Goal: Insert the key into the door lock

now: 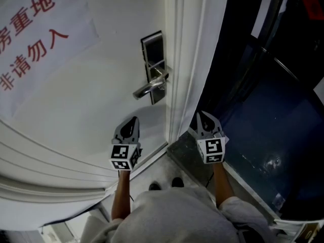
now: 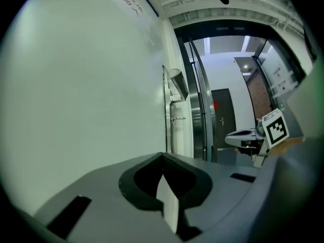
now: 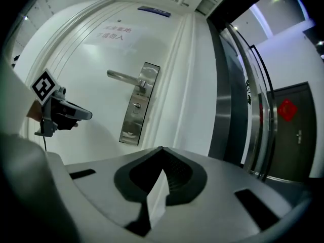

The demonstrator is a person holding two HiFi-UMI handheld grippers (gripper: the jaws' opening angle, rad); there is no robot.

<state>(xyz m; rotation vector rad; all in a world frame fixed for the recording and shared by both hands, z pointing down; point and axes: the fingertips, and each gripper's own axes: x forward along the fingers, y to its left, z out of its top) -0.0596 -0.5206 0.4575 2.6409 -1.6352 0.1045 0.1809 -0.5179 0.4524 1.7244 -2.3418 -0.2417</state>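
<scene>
A steel lock plate (image 1: 153,67) with a lever handle (image 1: 147,88) sits on the white door (image 1: 91,100). In the right gripper view the lock plate (image 3: 139,103) shows its small keyhole (image 3: 135,105) below the handle (image 3: 125,76). My left gripper (image 1: 132,119) hangs below the handle, close to the door, its jaws shut. My right gripper (image 1: 201,114) is held to the right of the door edge, also shut. No key shows in any view. Nothing is visible between the left gripper's tips (image 2: 163,155) or the right gripper's tips (image 3: 162,148). Each gripper sees the other: the right gripper (image 2: 245,135), the left gripper (image 3: 73,114).
A paper notice with red characters (image 1: 35,34) is stuck to the door's upper left. The white door frame (image 1: 190,59) runs beside a dark glass opening (image 1: 263,110). A dark far door with a red sign (image 3: 288,130) stands down the corridor. My shoes (image 1: 164,185) are near the threshold.
</scene>
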